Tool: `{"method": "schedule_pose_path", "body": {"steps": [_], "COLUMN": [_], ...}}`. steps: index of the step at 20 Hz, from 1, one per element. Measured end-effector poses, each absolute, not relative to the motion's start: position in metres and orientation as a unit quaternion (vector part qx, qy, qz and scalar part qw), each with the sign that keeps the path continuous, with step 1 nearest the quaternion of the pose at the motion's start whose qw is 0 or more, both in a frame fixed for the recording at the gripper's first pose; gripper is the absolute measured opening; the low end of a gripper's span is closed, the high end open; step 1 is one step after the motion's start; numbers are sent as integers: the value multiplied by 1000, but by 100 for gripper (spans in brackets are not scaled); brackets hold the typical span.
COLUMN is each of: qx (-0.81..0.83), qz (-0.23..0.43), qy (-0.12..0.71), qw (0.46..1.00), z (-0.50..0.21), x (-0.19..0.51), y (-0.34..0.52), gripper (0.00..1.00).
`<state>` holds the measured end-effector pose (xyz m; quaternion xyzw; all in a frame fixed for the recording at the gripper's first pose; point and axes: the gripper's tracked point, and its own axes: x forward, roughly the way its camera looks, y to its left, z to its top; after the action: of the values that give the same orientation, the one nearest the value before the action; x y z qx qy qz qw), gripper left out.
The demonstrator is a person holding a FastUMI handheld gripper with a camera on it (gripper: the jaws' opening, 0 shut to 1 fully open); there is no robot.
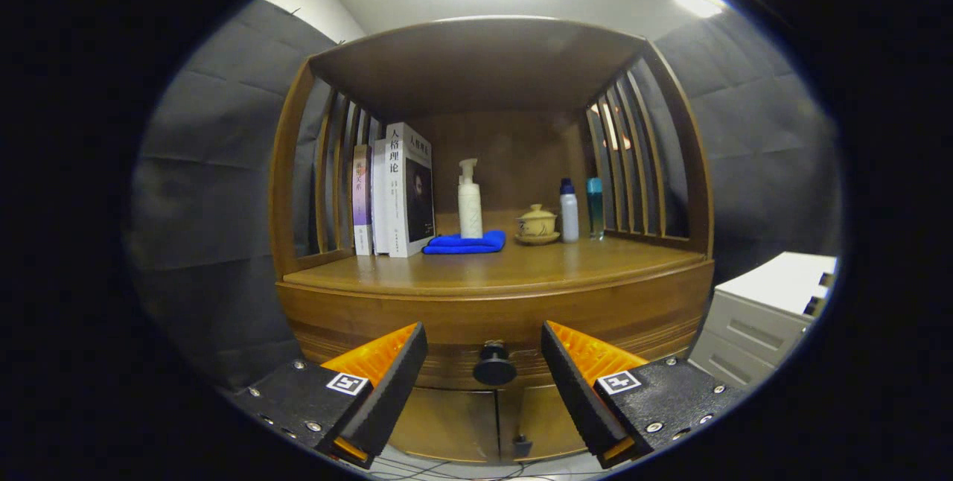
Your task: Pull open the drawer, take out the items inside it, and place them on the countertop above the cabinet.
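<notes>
- While the drawer (491, 351) is sitting shut in the front of the wooden cabinet (357, 317), the gripper (484, 380) is waiting in front of it with its fingers spread wide apart and holding nothing.
- The round dark knob (494, 368) is sitting between the two fingers, a little beyond them, and nothing is touching it.
- The things inside the drawer are hiding from us, so I cannot tell what they are.
- The countertop (521, 269) above is already carrying books (394, 190), a pump bottle (469, 202), a blue cloth (465, 244), a little lidded cup (537, 223) and two small bottles (581, 209).
- The fingers are looking a bit off from the knob, so I think they may be closing on air or slipping off it.
- Pulling crooked may be making the drawer stick.
- Later, putting things up top carelessly may be knocking over the bottles or the cup.
</notes>
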<state>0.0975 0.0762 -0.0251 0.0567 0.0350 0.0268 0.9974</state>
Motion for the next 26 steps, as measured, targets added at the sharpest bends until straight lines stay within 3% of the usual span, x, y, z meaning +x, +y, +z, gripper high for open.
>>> {"method": "schedule_pose_path", "body": {"steps": [10, 12, 17, 26], "qx": [65, 64, 64, 57], "qz": [19, 28, 26, 22], "qy": [99, 98, 104, 120], "qw": [993, 993, 992, 991], "z": [-70, -71, -75, -77], "x": [126, 127, 132, 120], "y": [72, 74, 74, 72], "gripper": [95, 87, 51, 39]}}
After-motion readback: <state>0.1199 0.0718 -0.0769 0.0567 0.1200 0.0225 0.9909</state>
